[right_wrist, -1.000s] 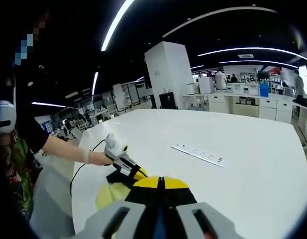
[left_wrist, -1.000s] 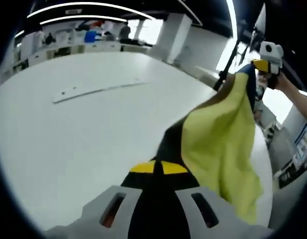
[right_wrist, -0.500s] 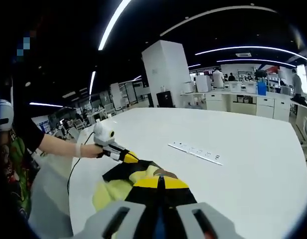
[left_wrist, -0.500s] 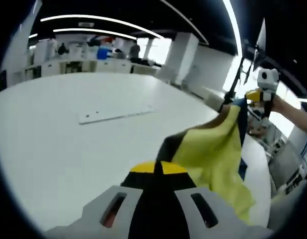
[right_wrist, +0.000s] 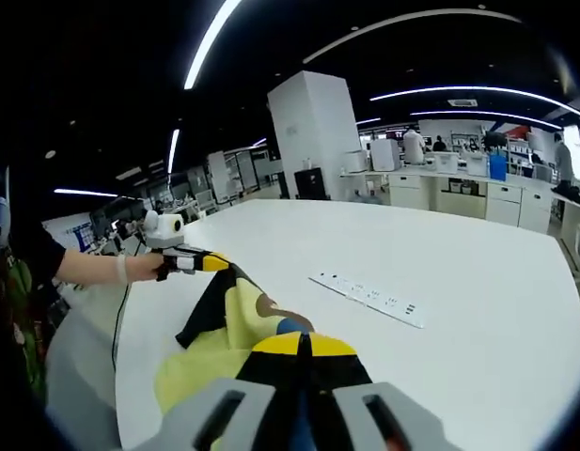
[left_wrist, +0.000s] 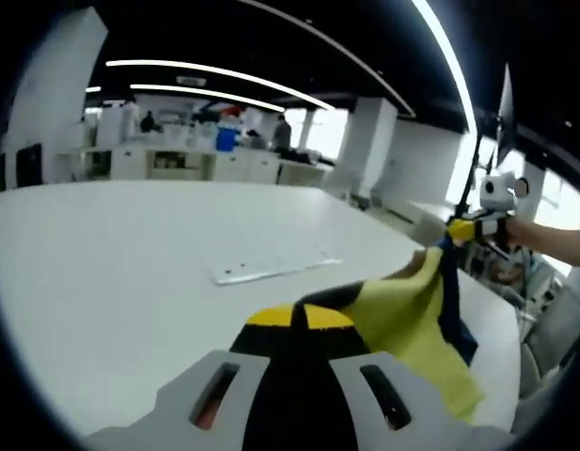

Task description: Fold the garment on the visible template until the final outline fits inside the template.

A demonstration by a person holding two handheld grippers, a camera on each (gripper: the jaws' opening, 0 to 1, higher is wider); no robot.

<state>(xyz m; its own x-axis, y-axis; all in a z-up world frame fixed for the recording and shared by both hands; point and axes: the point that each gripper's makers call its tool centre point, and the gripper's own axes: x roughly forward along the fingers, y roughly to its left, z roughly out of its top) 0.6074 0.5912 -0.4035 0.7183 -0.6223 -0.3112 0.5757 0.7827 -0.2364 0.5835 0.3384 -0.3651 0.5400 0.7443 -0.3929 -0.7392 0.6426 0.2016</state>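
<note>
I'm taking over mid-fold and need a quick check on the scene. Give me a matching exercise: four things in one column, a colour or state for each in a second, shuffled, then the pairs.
Things:
1. garment
2. power strip
3. table
4. left gripper

States:
A. white, bare and broad
B. yellow and dark, stretched between both grippers
C. shut on a cloth edge, held out over the table
D. long, white, lying flat on the table

Pairs: 1-B, 2-D, 3-A, 4-C

The right gripper is shut on the garment too.
</note>
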